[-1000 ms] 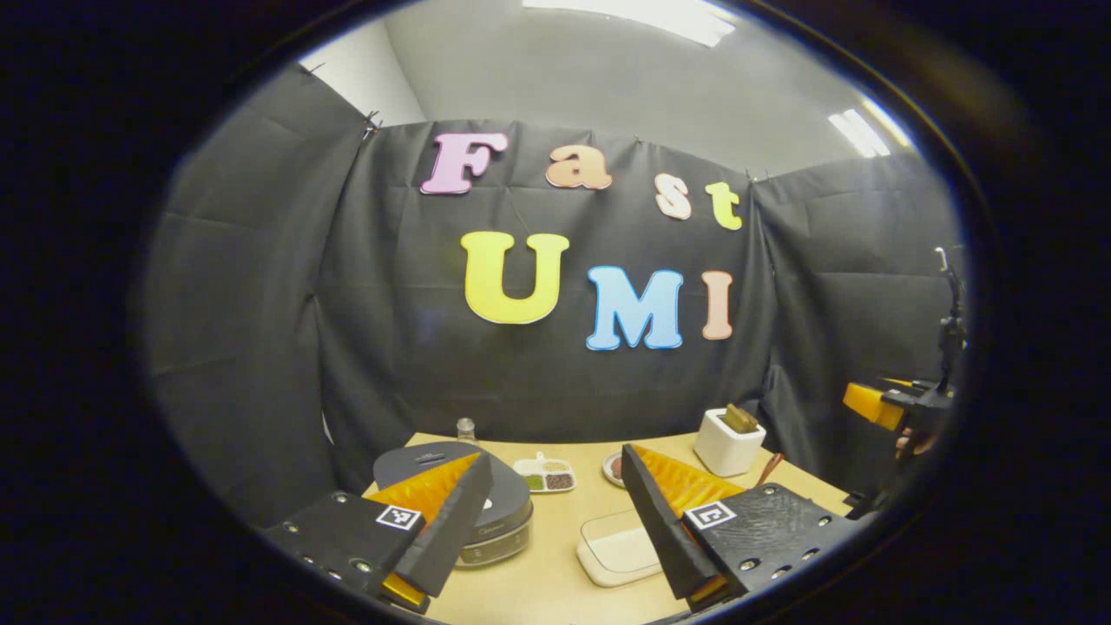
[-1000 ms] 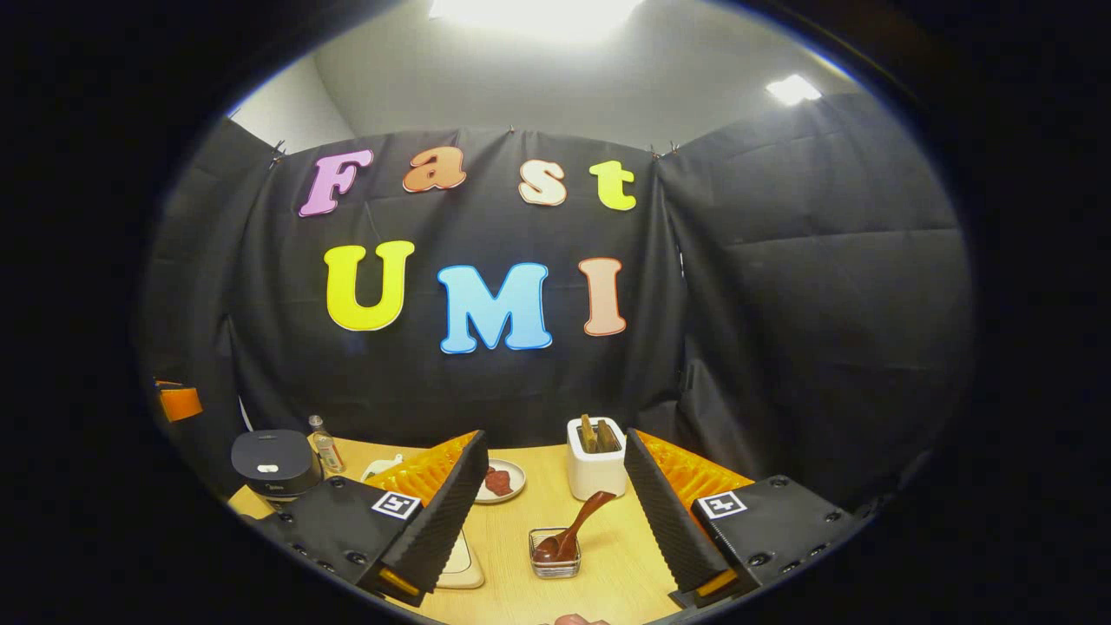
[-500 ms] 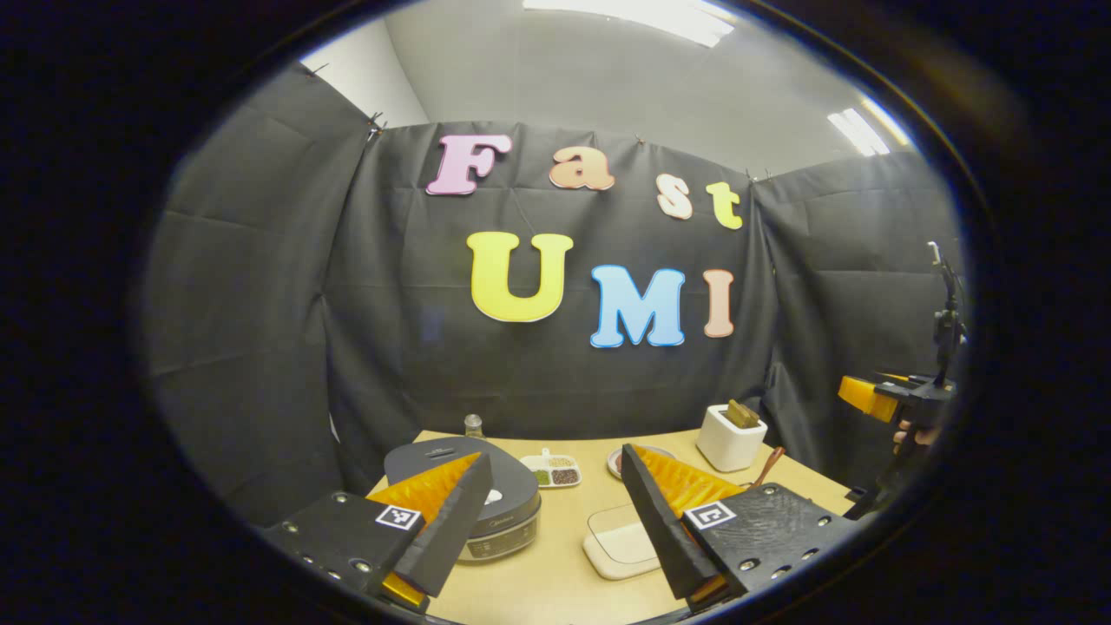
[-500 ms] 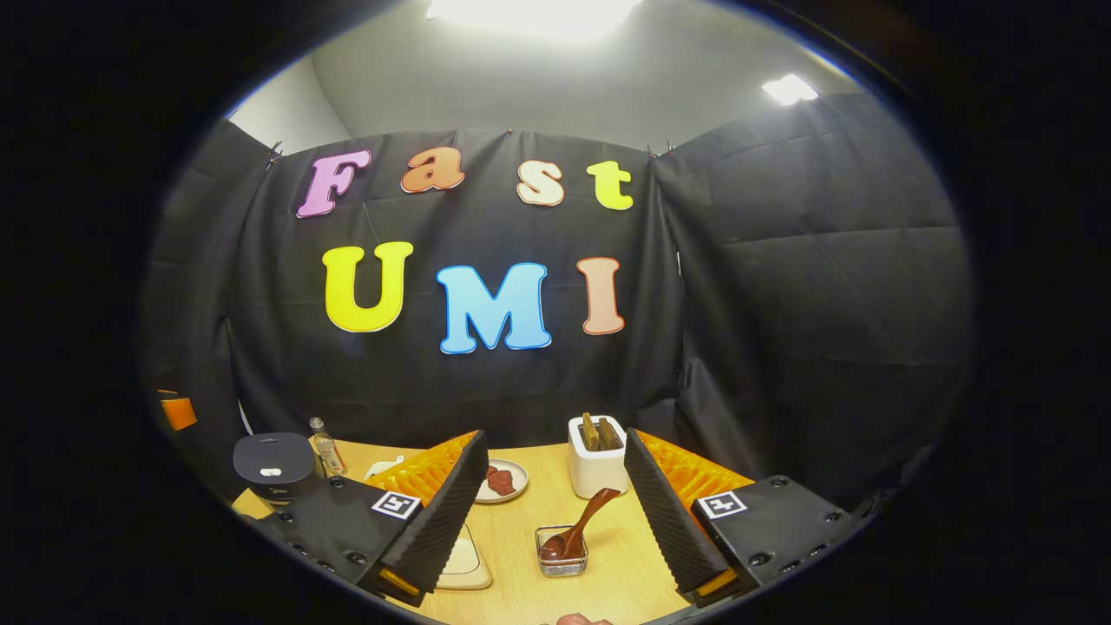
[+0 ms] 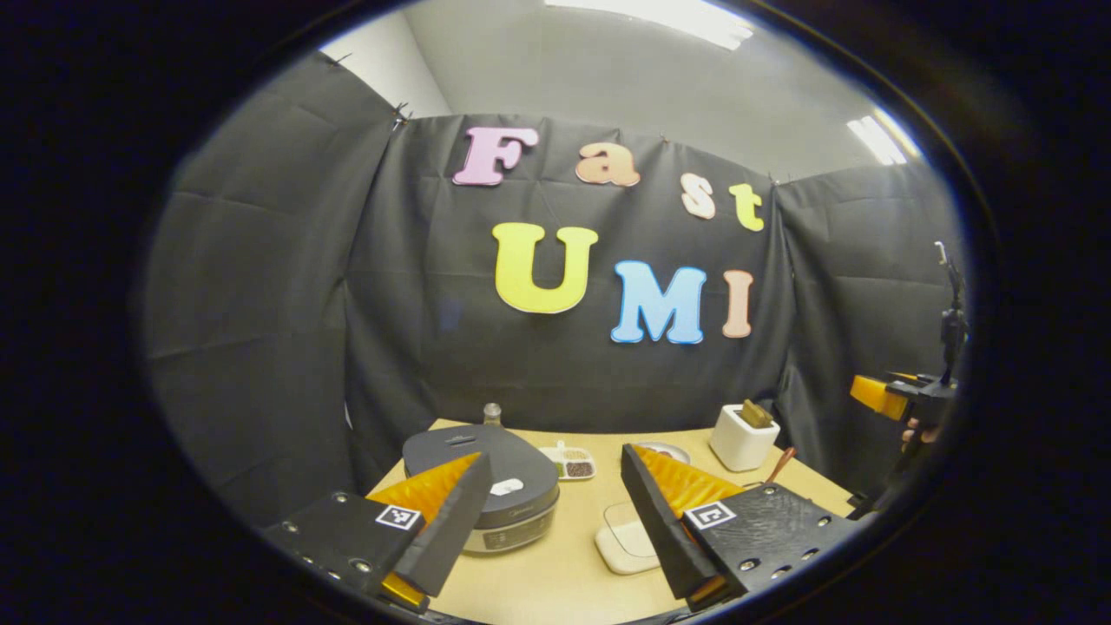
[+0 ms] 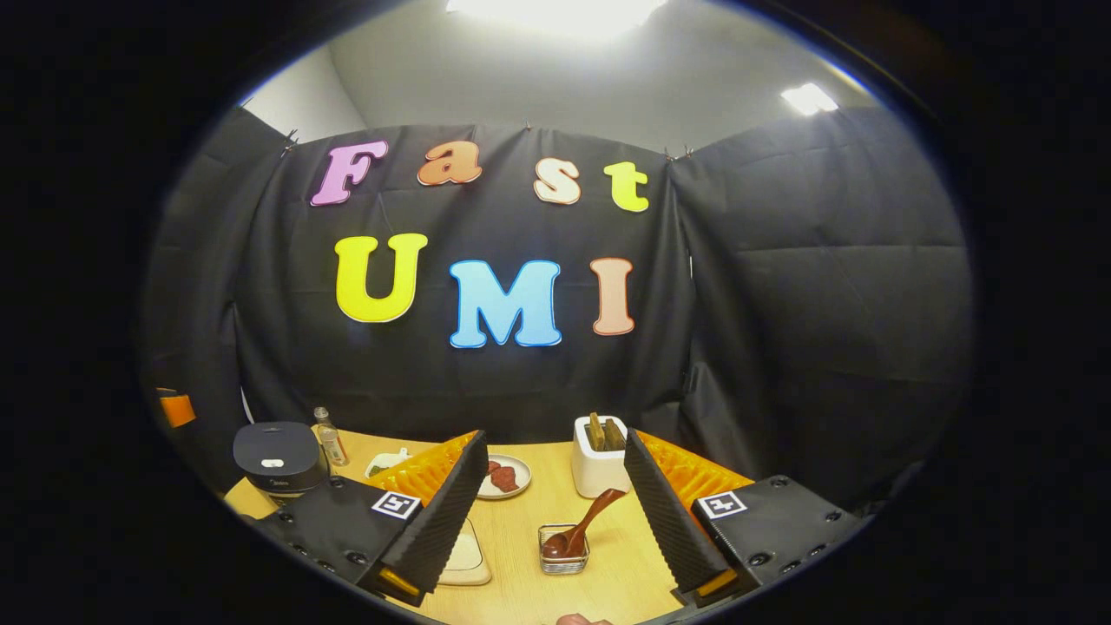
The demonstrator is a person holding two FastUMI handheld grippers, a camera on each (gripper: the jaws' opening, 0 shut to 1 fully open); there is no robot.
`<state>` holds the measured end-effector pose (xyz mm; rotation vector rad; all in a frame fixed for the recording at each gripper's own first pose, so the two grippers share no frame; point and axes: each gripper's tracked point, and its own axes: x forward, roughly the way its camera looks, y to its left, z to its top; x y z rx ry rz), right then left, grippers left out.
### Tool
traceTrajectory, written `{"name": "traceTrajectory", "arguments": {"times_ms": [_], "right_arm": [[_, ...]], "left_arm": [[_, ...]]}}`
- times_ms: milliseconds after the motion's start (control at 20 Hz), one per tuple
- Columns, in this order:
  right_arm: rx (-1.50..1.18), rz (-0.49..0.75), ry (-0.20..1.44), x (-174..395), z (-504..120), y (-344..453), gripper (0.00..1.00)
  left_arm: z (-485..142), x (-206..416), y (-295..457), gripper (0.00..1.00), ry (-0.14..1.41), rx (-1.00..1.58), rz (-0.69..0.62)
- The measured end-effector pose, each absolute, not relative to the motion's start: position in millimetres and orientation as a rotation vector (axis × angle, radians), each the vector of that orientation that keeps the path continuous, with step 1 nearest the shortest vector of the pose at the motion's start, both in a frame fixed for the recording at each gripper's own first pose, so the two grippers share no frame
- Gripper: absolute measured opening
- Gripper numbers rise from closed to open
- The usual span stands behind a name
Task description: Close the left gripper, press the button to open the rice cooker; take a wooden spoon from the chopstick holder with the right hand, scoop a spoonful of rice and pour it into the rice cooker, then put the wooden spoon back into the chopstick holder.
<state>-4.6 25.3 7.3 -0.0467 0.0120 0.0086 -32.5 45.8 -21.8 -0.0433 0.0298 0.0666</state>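
Note:
The dark grey rice cooker (image 5: 469, 456) sits lid down at the table's left, its white button (image 5: 506, 487) on top. My left gripper (image 5: 555, 508) hovers open above and before it, the left finger overlapping the cooker's front. The white chopstick holder (image 5: 742, 441) (image 6: 599, 464) stands at the back right with wooden handles (image 6: 603, 431) sticking out. My right gripper (image 6: 555, 512) is open and empty, short of the holder. A brown spoon (image 6: 583, 527) leans in a small clear dish (image 6: 562, 555) between its fingers. A clear box of rice (image 5: 627, 542) (image 6: 464, 555) lies mid-table.
A small bottle (image 5: 492, 413) and a divided tray of grains (image 5: 569, 464) stand behind the cooker. A plate with red pieces (image 6: 503, 477) lies left of the holder. The right gripper (image 5: 894, 395) and its hand show at the far right. Black cloth walls close three sides.
My left gripper has drifted toward the rice cooker, which now sits larger and more central between its fingers. The right gripper has hardly moved; both stay open.

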Motion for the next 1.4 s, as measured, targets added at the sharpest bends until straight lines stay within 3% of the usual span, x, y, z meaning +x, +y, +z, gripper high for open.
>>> {"name": "traceTrajectory", "arguments": {"times_ms": [100,250,300,450,500,550,600,700,800,900,1400], "right_arm": [[-0.04,0.006,0.006,-4,12,29,1.0],[-0.047,0.001,-0.022,-4,15,34,1.0],[-0.054,0.011,-0.02,-5,12,39,1.0],[-0.082,0.021,0.0,-4,-2,42,1.0],[-0.083,0.018,0.012,-6,-5,42,1.0],[-0.075,0.022,0.018,-5,-9,43,1.0],[-0.063,0.028,0.023,-4,-13,46,0.97],[-0.04,0.043,0.056,1,-26,50,1.0],[-0.022,0.048,0.085,6,-37,52,1.0],[-0.008,0.045,0.103,14,-39,51,1.0],[0.058,0.034,0.138,51,-53,34,0.99]], "left_arm": [[-21,-33,47,0.94,0.037,-0.028,0.049],[-17,-27,63,0.72,0.062,-0.019,0.083],[-14,-25,60,0.72,0.067,-0.015,0.08],[-4,-11,77,0.38,0.067,-0.023,0.132],[-10,-5,67,0.27,0.09,-0.04,0.096],[-15,3,59,0.27,0.115,-0.055,0.056],[-16,5,72,0.2,0.126,-0.053,0.111],[-20,18,69,0.08,0.164,-0.088,0.089],[-29,26,70,0.08,0.22,-0.094,0.079],[-42,45,74,0.01,0.262,-0.104,0.066],[-109,118,89,0.01,0.511,-0.028,0.04]]}}
